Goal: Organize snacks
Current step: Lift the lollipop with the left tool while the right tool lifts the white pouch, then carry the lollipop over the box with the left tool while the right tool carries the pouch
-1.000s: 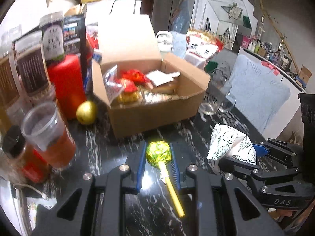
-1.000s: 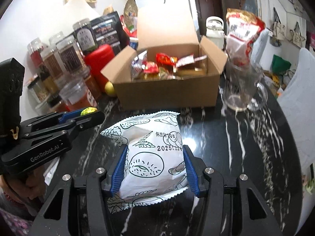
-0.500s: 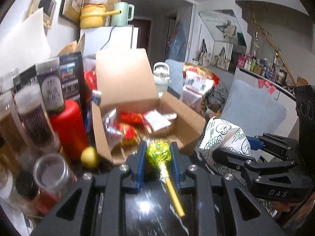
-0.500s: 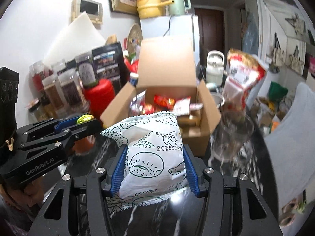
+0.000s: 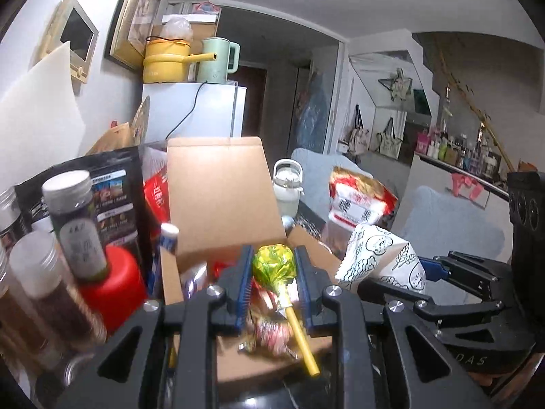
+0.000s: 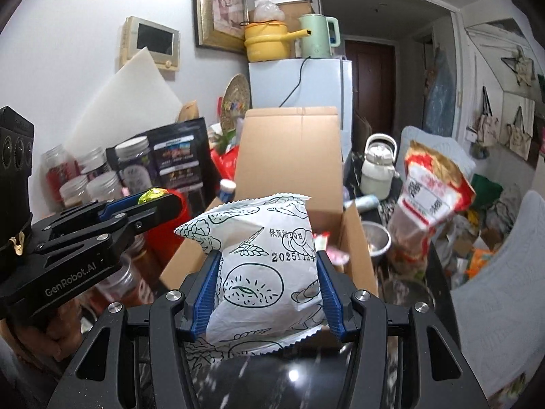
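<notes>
Both tongs have been raised off the tabletop since the earlier frames and carried toward the box (image 5: 218, 191), which now fills the near ground of both views instead of sitting well back. The left tongs (image 5: 273, 279) are pressed together on the lollipop (image 5: 273, 264); its green-yellow foil head is pinched between the blue pads and the yellow stick (image 5: 299, 337) hangs out toward the camera. The right tongs (image 6: 267, 286) are held partly spread, pinching the white bag (image 6: 259, 266) across its middle.

Both snacks are seen in the air at the box's near edge, the lollipop over the wrapped sweets already inside, the bag just before the front wall. Judged from this, two pickups are done and the drop into the box is the step in hand; neither item has been released.

Hidden or unclear:
- The box's inside is mostly blocked by the tongs and the held snacks; only scraps of red and silver wrappers (image 5: 269, 334) are made out, blurred.
- Free room inside for the bulky bag cannot be told.
- The tabletop (image 6: 289, 375) is seen only as a dark glossy patch under the right tongs.
- Jars (image 5: 76, 225) and the red canister (image 5: 115, 293) crowd the box's left side; labels are unreadable.
- The hand (image 6: 54, 334) under the left tongs is barely shown.
</notes>
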A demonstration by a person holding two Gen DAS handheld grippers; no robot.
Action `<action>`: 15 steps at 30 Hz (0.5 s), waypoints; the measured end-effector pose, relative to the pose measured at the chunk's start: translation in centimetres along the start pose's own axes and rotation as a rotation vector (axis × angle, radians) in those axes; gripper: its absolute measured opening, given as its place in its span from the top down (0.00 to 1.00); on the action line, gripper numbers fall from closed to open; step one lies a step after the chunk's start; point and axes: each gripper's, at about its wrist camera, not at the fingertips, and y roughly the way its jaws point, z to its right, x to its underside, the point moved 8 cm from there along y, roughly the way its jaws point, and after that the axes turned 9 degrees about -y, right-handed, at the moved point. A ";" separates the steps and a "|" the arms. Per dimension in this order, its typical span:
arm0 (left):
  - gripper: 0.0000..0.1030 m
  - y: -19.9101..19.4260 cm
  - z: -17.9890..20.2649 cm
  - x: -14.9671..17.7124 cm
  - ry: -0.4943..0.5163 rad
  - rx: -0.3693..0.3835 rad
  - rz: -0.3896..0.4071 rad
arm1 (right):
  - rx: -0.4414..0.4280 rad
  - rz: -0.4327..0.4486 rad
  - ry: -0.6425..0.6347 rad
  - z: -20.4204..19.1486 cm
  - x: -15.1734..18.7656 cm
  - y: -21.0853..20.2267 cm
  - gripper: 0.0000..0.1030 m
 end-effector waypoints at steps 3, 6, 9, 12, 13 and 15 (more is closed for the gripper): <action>0.77 1.7 -0.6 -0.9 -0.009 -0.001 0.010 | -0.006 0.010 0.001 0.8 -1.0 1.6 0.48; 0.77 3.6 -1.4 -1.6 -0.026 0.002 0.006 | -0.003 0.007 0.002 1.7 -1.8 3.5 0.48; 0.77 5.6 -2.3 -2.0 -0.032 -0.019 -0.001 | -0.008 0.007 0.001 2.5 -2.3 5.5 0.48; 0.77 7.7 -3.3 -2.3 -0.038 -0.044 -0.016 | -0.021 -0.003 0.017 3.4 -2.5 7.7 0.48; 0.77 8.5 -3.7 -2.3 -0.039 -0.052 -0.023 | -0.026 -0.009 0.023 3.6 -2.6 8.5 0.48; 0.77 9.6 -4.3 -2.4 -0.043 -0.071 -0.033 | -0.029 -0.016 0.033 4.0 -2.6 9.6 0.48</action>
